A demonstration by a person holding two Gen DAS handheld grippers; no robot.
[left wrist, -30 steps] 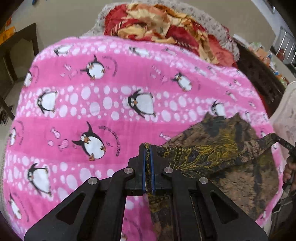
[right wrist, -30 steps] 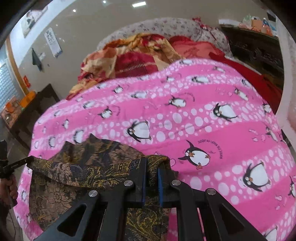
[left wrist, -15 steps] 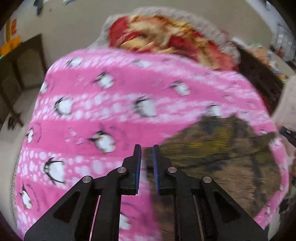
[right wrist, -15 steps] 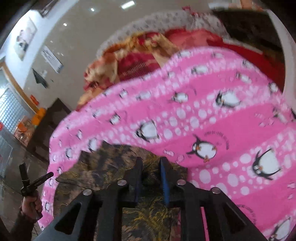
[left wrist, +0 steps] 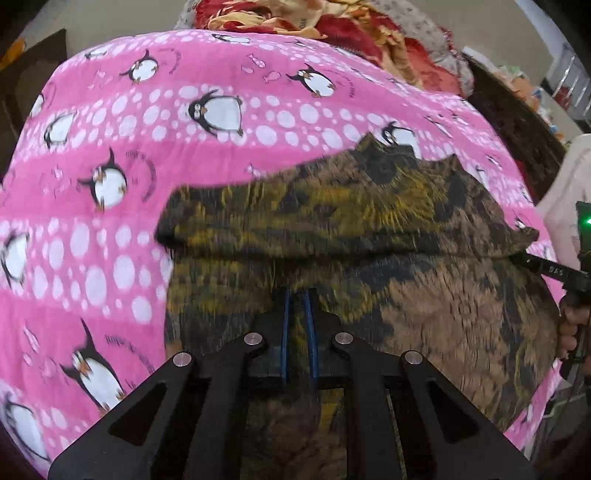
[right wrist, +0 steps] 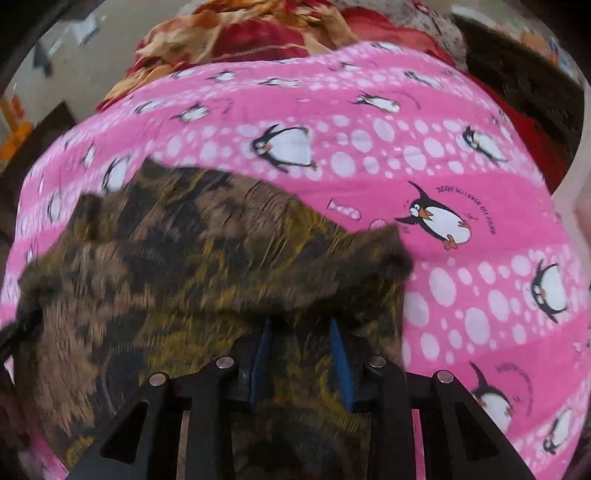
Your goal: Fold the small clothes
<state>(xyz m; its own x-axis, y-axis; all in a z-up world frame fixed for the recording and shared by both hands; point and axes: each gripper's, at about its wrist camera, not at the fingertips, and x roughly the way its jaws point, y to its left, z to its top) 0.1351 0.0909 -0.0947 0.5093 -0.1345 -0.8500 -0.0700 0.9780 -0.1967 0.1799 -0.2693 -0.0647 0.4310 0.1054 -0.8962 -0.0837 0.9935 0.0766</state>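
Note:
A small brown garment with yellow and black pattern [left wrist: 369,229] lies folded over on the pink penguin blanket [left wrist: 110,229]. My left gripper [left wrist: 297,295] sits low over its near part, fingers slightly apart, nothing clamped. The garment also fills the lower left of the right wrist view [right wrist: 184,277]. My right gripper [right wrist: 301,325] is open above it, its tips under the folded edge. The right gripper also shows at the far right of the left wrist view [left wrist: 546,267], at the garment's corner.
A red and orange patterned quilt [left wrist: 332,26] is heaped at the far end of the bed. Dark furniture [left wrist: 517,125] stands on the right. A dark table [right wrist: 33,147] stands on the left beyond the blanket [right wrist: 461,295].
Both grippers let go of the garment's edge and opened. The folded flap now lies on the garment. Both cameras have dropped lower and closer to the cloth.

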